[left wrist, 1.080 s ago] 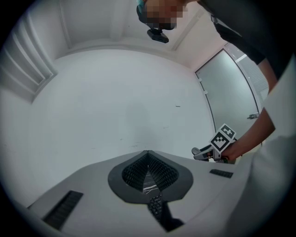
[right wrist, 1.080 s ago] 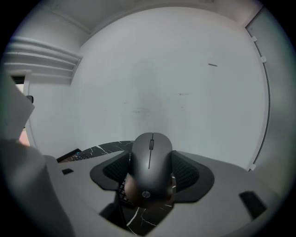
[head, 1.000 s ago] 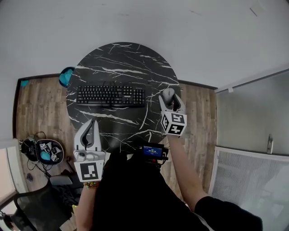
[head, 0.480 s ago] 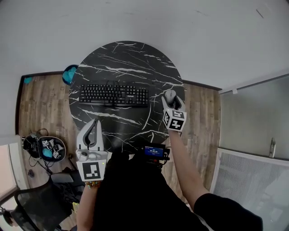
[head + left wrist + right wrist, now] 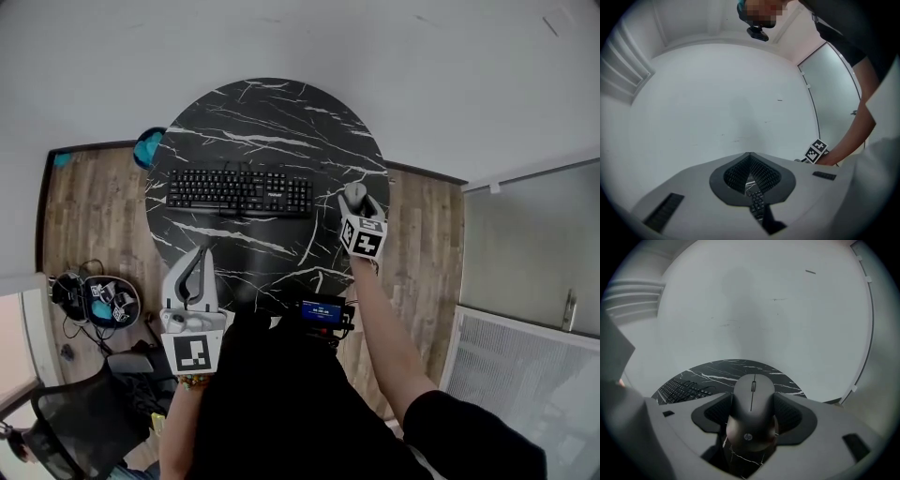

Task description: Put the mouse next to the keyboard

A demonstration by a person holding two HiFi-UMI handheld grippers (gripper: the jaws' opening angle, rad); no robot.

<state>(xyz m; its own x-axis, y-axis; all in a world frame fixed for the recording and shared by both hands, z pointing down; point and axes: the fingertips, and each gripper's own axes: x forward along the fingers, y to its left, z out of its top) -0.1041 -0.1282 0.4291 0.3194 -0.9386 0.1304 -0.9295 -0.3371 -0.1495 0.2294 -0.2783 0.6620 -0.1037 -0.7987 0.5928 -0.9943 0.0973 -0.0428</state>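
Note:
A dark grey mouse (image 5: pixel 354 193) is held between the jaws of my right gripper (image 5: pixel 356 203), which is shut on its sides near the right edge of the round black marble table (image 5: pixel 272 122). In the right gripper view the mouse (image 5: pixel 752 392) fills the space between the pads, with marble under it; I cannot tell if it touches the table. The black keyboard (image 5: pixel 241 191) lies across the table's middle, its right end a short way left of the mouse. My left gripper (image 5: pixel 199 255) hovers at the table's near left edge, shut and empty.
A blue object (image 5: pixel 147 145) sits on the wood floor by the table's left edge. A round bag of cables (image 5: pixel 101 301) and a chair (image 5: pixel 80 412) are at lower left. A glass panel (image 5: pixel 525 234) stands to the right.
The head view has shifted a little. My right gripper stays shut on the mouse and has edged slightly toward the keyboard's right end. The left gripper has hardly moved.

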